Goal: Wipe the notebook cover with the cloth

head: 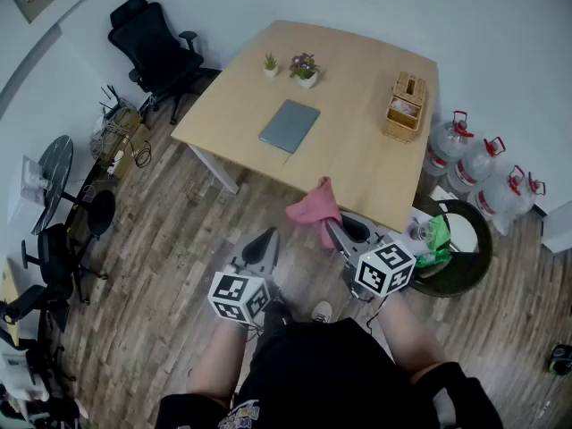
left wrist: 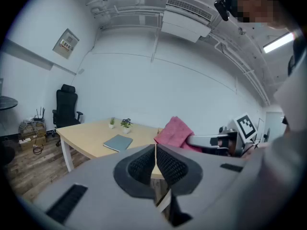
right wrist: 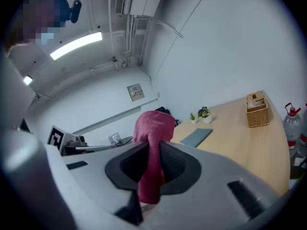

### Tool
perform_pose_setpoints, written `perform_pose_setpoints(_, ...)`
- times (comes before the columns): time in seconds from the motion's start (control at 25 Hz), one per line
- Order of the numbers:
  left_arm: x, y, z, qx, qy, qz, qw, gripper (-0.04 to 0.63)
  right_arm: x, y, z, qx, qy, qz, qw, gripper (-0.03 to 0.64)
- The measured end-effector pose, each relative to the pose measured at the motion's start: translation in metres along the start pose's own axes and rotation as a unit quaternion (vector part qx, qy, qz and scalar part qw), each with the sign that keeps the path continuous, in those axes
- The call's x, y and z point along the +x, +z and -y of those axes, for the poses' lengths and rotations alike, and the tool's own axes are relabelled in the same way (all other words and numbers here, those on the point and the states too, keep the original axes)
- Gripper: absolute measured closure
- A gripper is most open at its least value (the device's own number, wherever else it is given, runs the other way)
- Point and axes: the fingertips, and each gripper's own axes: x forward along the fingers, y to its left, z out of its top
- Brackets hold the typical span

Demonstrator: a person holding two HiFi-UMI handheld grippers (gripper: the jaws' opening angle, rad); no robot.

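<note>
left gripper [head: 265, 239] and right gripper [head: 333, 232] both chunky grey plastic, black ribbed pads [left wrist: 143, 166] set in rounded black cups, a white cube [head: 238, 298] with black square markers on each one, person wearing a black tee [head: 322, 365], short sleeves, whitish sneaker [head: 322, 312]

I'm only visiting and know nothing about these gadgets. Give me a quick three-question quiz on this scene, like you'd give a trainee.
1. True or false: the pink cloth already lies on the notebook.
2. Which gripper's fingers clamp the cloth? A) left B) right C) both
3. Fill in: the wicker basket stands on the ____.

Key
1. False: it is held in the air, away from the notebook.
2. B: the right gripper is shut on it; the left gripper is shut and empty.
3. table
</note>
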Motion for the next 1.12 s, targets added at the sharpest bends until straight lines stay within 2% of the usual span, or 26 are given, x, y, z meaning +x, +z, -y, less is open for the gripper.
perform_pose_setpoints(0.56, 0.000, 0.002, -0.017, -0.005, -0.004, -0.006, 1.0000, 0.588, 0.014, 0.000, -0.001, 0.023, -0.001, 0.005, 1.000, 0.551)
perform_pose_setpoints(1.12, 0.008, 0.013, -0.090, -0.026, -0.022, -0.011, 0.9993, 0.588, 0.080, 0.002, -0.011, 0.025, -0.027, -0.010, 0.999, 0.551)
